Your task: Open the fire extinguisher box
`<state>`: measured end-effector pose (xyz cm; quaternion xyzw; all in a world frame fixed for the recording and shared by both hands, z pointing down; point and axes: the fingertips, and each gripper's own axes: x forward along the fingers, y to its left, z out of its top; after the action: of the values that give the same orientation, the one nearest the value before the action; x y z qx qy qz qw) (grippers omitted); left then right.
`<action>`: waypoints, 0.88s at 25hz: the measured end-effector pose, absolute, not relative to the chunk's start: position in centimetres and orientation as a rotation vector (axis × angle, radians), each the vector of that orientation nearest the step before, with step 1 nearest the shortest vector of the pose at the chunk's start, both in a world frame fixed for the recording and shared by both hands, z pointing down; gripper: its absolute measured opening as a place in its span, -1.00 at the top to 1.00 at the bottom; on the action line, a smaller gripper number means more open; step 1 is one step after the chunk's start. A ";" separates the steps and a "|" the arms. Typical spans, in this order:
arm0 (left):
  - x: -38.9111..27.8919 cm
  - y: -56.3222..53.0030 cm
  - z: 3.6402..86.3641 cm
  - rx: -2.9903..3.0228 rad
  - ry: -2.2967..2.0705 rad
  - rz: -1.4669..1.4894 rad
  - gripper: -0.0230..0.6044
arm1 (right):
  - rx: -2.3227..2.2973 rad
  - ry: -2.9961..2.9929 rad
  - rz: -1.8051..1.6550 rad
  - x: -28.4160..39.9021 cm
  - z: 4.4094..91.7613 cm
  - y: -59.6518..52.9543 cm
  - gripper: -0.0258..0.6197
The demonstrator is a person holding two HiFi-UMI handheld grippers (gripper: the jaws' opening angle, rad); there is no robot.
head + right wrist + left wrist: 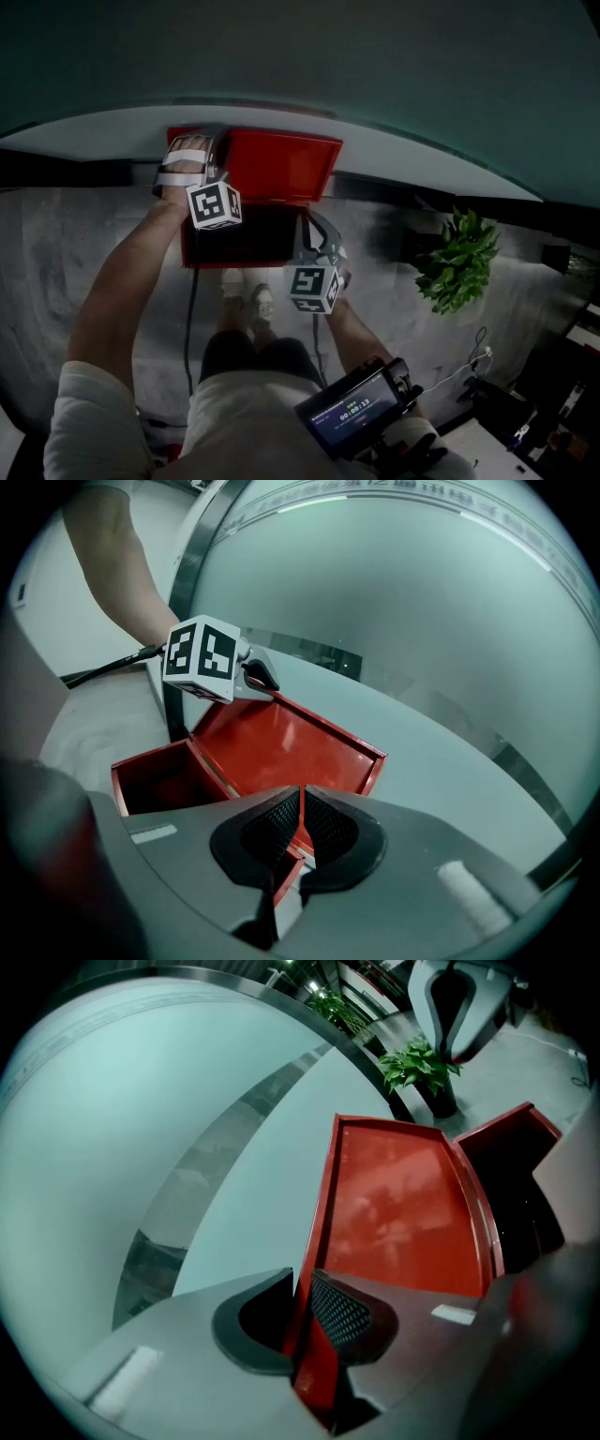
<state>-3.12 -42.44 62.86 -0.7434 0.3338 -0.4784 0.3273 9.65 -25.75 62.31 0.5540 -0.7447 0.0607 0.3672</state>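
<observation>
With the fire extinguisher box (pixel 239 234) at upper centre of the head view, lid (pixel 281 164) raised toward the glass wall (pixel 375 75), left gripper (pixel 302 1290) grasping the lid's edge and right gripper (pixel 300 822) grasping the box's wall, ease the lid back steadily.

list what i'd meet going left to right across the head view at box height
left tool → open red box → right tool → potted plant
</observation>
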 end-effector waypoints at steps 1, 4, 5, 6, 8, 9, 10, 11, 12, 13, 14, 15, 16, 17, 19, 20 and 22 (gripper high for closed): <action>-3.1 -42.6 63.1 -1.939 0.873 -1.254 0.75 | 1.422 -1.912 0.157 9.7 62.4 -25.7 0.83; -3.2 -42.9 63.6 -1.942 0.873 -1.262 0.76 | 1.423 -1.904 0.156 9.9 62.5 -25.6 0.83; -3.2 -43.1 63.8 -1.941 0.874 -1.261 0.76 | 1.423 -1.901 0.155 10.0 62.5 -25.6 0.83; -3.2 -43.2 63.9 -1.937 0.875 -1.259 0.76 | 1.424 -1.898 0.155 10.1 62.5 -25.6 0.83; -3.3 -43.3 64.1 -1.933 0.884 -1.259 0.76 | 1.426 -1.894 0.156 10.3 62.4 -25.6 0.83; -3.4 -43.4 64.1 -1.933 0.889 -1.259 0.76 | 1.427 -1.894 0.156 10.3 62.3 -25.6 0.83; -3.4 -43.5 64.1 -1.931 0.893 -1.257 0.76 | 1.427 -1.894 0.155 10.4 62.3 -25.7 0.83; -3.3 -43.6 64.1 -1.925 0.895 -1.253 0.76 | 1.427 -1.893 0.154 10.5 62.2 -25.8 0.83; -3.3 -43.6 64.1 -1.921 0.897 -1.249 0.76 | 1.428 -1.892 0.154 10.6 62.2 -25.8 0.83; -3.2 -43.7 64.1 -1.921 0.900 -1.243 0.76 | 1.428 -1.892 0.154 10.7 62.2 -25.9 0.83; -3.2 -43.7 64.1 -1.923 0.903 -1.238 0.76 | 1.428 -1.892 0.154 10.7 62.2 -26.0 0.83; -3.1 -43.7 64.1 -1.926 0.907 -1.233 0.76 | 1.427 -1.893 0.154 10.7 62.2 -26.0 0.83; -3.2 -43.7 64.1 -1.929 0.910 -1.229 0.76 | 1.425 -1.894 0.154 10.6 62.2 -26.0 0.83; -3.2 -43.7 64.0 -1.935 0.913 -1.226 0.75 | 1.423 -1.895 0.154 10.5 62.2 -26.0 0.83; -3.3 -43.6 64.0 -1.956 0.918 -1.222 0.74 | 1.419 -1.898 0.153 10.2 62.2 -26.0 0.83; -3.4 -43.5 64.0 -1.972 0.917 -1.222 0.72 | 1.419 -1.898 0.152 10.1 62.2 -26.0 0.83; -3.2 -43.2 64.3 -2.012 0.902 -1.224 0.58 | 1.418 -1.900 0.151 10.0 62.2 -26.1 0.83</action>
<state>-3.24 -43.20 64.28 -0.7597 0.3407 -0.4623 0.3050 10.01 -26.07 62.20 0.5538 -0.7418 0.0590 0.3737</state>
